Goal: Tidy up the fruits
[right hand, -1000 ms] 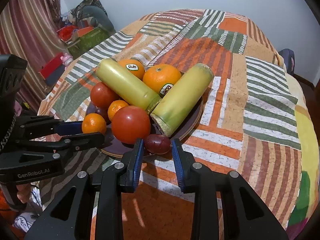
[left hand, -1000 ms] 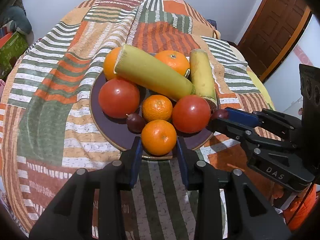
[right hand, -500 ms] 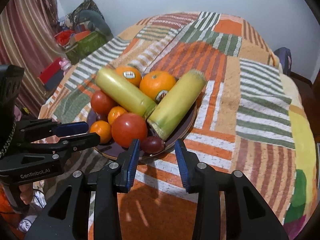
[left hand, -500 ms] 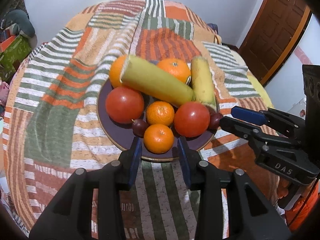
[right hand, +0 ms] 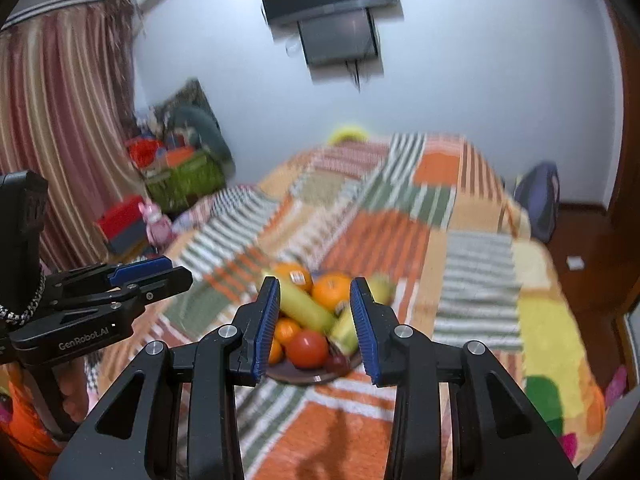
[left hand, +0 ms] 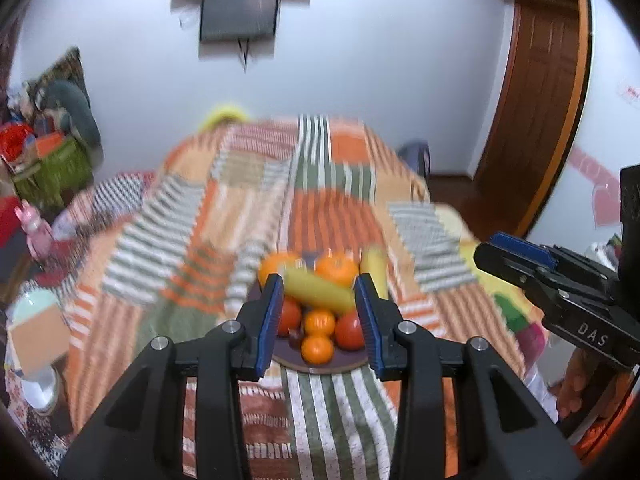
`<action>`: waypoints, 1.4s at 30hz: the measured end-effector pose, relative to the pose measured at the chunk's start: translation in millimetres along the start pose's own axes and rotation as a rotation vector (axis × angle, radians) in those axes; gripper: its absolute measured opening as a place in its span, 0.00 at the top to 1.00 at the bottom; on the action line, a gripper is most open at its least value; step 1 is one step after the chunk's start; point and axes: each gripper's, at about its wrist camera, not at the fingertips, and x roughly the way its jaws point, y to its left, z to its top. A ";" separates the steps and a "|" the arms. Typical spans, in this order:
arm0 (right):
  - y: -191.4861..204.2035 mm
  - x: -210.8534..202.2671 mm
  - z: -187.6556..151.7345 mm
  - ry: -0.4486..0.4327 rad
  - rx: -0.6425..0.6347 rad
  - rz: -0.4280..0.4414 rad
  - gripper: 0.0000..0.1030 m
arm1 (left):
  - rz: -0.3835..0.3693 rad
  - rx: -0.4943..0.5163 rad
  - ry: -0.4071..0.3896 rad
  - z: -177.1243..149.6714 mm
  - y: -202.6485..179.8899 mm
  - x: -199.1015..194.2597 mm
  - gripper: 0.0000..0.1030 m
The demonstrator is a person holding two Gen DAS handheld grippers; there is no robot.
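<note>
I held both hand-held grippers above the bed (left hand: 328,412), well back from the plate of fruit (left hand: 320,365). The left hand-held gripper (left hand: 320,320) and the right hand-held gripper (right hand: 316,322) each stood parted and empty.

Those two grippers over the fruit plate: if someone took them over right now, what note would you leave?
Left gripper: jaws apart, nothing between them, raised above the bed.
Right gripper: its jaws have just been opening; empty, also raised.
Fruit: all on the dark plate on the striped bedspread: oranges, tomatoes, two long yellow pieces, grapes.
Done: the fruit appears gathered.
Left: probably nothing; blur hides fine detail.
</note>
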 end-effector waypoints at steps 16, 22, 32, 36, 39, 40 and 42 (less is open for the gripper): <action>50.4 -80.6 19.8 -0.271 -0.085 -0.051 0.51 | 0.041 0.030 -0.338 14.1 -17.5 -124.4 0.36; 55.6 -89.3 17.6 -0.324 -0.093 -0.085 0.31 | 0.050 0.026 -0.379 10.2 -20.5 -143.4 0.21; 55.1 -100.5 13.9 -0.381 -0.060 -0.141 0.05 | 0.100 0.038 -0.427 3.7 -28.2 -155.9 0.06; 55.4 -99.8 13.1 -0.381 -0.057 -0.154 0.04 | 0.098 0.040 -0.426 2.2 -29.6 -155.6 0.03; 55.0 -102.0 10.1 -0.381 -0.056 -0.159 0.02 | 0.102 0.041 -0.434 0.5 -29.5 -157.5 0.02; 55.3 -102.6 9.2 -0.381 -0.055 -0.159 0.02 | 0.102 0.040 -0.435 0.5 -27.8 -157.2 0.02; 55.9 -102.3 8.3 -0.378 -0.055 -0.160 0.02 | 0.099 0.039 -0.433 0.6 -26.6 -156.6 0.02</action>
